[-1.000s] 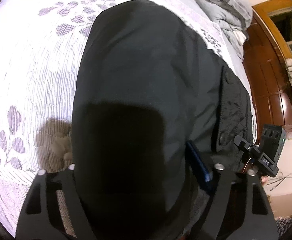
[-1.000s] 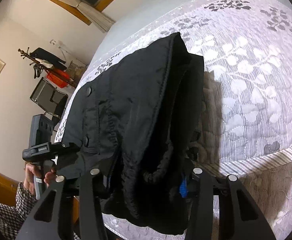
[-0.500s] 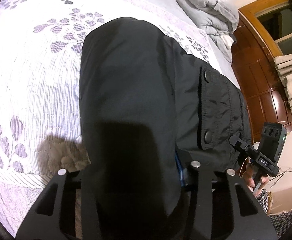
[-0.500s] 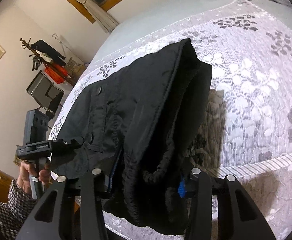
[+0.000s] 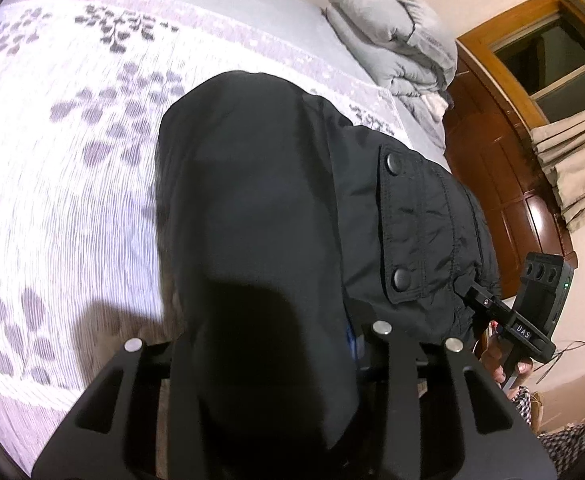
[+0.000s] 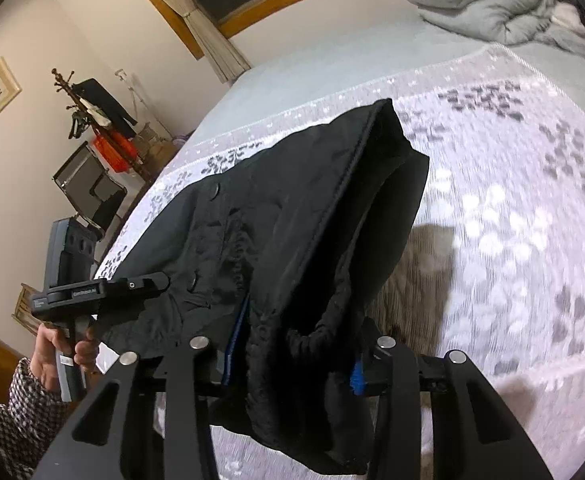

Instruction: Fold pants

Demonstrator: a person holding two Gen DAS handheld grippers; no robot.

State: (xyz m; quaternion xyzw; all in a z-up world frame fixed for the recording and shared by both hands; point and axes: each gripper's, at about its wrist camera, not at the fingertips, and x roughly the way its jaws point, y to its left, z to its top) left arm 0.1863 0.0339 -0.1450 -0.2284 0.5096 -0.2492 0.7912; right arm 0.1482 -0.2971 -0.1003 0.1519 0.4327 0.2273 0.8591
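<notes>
Black padded pants [image 5: 276, 208] hang doubled over between my two grippers above the bed, the fold end resting on the bedspread. A snap-button pocket flap [image 5: 408, 220] shows to the right. My left gripper [image 5: 260, 344] is shut on one corner of the pants' near edge. My right gripper [image 6: 292, 344] is shut on the bunched elastic edge [image 6: 316, 332]. Each gripper shows in the other's view: the right one [image 5: 528, 320] and the left one [image 6: 92, 292], held by a hand.
The bed has a white bedspread with grey leaf print [image 5: 72, 184]. A folded grey duvet [image 5: 392, 40] lies at the head. A wooden headboard [image 5: 504, 184] and a curtained window [image 6: 228, 4] stand beyond. A coat rack and chair [image 6: 92, 152] stand by the wall.
Both grippers have lifted and pulled back with the pants, so more of the bed and room shows. The pants hang steeper, with the fold end farther away.
</notes>
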